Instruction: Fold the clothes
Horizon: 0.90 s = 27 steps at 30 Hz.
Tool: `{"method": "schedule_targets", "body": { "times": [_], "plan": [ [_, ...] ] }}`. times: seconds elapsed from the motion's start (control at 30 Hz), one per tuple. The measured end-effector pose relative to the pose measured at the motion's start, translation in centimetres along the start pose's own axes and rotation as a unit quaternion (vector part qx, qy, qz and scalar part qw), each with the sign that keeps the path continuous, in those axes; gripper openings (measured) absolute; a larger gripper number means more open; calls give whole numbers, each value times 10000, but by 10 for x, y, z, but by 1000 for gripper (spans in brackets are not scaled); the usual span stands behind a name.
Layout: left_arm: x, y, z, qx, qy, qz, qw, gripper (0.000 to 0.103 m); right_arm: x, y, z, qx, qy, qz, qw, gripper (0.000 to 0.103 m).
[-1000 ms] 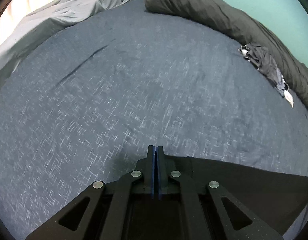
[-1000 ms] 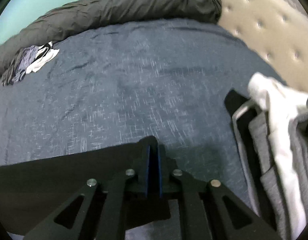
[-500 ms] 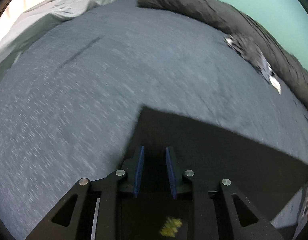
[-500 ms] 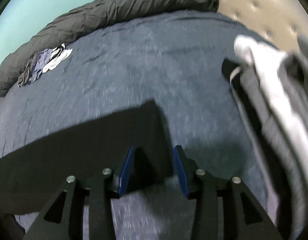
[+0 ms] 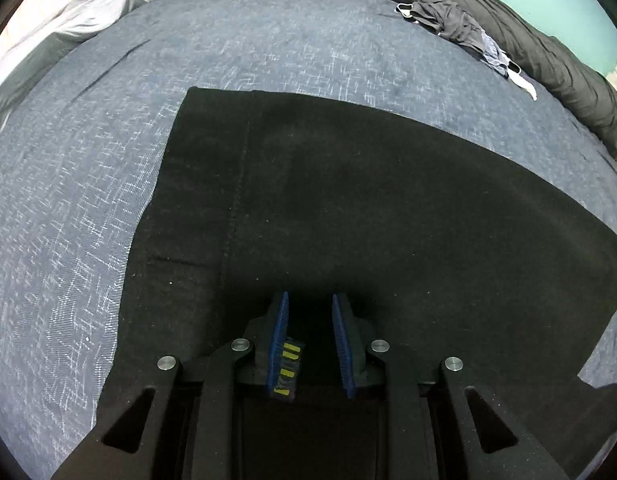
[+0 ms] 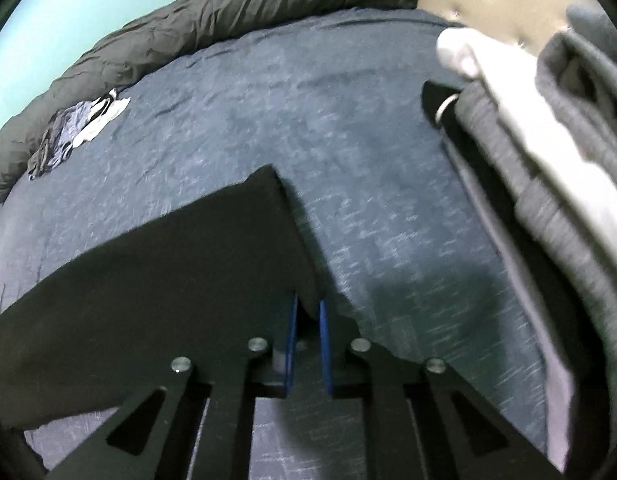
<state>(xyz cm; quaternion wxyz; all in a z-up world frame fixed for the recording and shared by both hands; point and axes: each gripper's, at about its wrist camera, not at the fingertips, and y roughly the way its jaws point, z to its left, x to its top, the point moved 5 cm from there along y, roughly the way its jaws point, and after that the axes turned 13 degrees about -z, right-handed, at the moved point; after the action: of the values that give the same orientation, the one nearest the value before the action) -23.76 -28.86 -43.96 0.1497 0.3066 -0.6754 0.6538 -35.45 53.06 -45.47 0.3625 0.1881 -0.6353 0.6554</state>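
Two grippers low over black garment (image 5: 348,208) spread flat on blue bedspread (image 5: 68,200), laid out for folding. Left gripper (image 5: 309,312) jaws apart, empty, cloth under and ahead. Right gripper (image 6: 307,312) narrow gap, garment corner between pads; clamped or not, cannot tell. Upper right: clothes stack (image 6: 548,160). Far: underwear pile (image 5: 464,32).

black garment (image 5: 388,200) near edge hidden under left claw (image 5: 308,308), right claw (image 6: 307,312) grip on its corner unclear (motion blur), folded stack (image 6: 548,168) cut off at right edge
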Motion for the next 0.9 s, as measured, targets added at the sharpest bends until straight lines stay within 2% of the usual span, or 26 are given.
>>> {"method": "schedule_targets", "body": {
  "times": [0.1,0.2,0.23,0.33,0.47,0.67,0.8,0.9],
  "plan": [
    [4,-16,-1,-29,-34,-111,9999,25,5,-4,-1,-117,-50,-123,9998,12],
    [6,-34,-1,-83,-28,-182,9998,25,10,-22,8,-432,-355,-278,9980,15],
    [5,-41,1,-101,-26,-196,9998,25,9,-31,12,-321,-395,-301,9983,16],
    [2,-62,7,-122,-132,-226,9996,37,-4,-61,29,159,-479,-239,9984,24],
    [-6,-86,22,-133,-411,-239,9988,38,-37,-104,68,988,-780,54,9920,31],
    [-31,-115,37,-162,-574,-201,9980,42,-109,-161,161,2192,-1403,539,9640,37],
    [-49,-129,38,-173,-613,-301,9975,44,-155,-188,232,2760,-1996,773,9370,37],
    [-60,-136,32,-261,-757,-466,9957,46,-184,-199,283,3088,-2220,960,9199,37]
  ]
}}
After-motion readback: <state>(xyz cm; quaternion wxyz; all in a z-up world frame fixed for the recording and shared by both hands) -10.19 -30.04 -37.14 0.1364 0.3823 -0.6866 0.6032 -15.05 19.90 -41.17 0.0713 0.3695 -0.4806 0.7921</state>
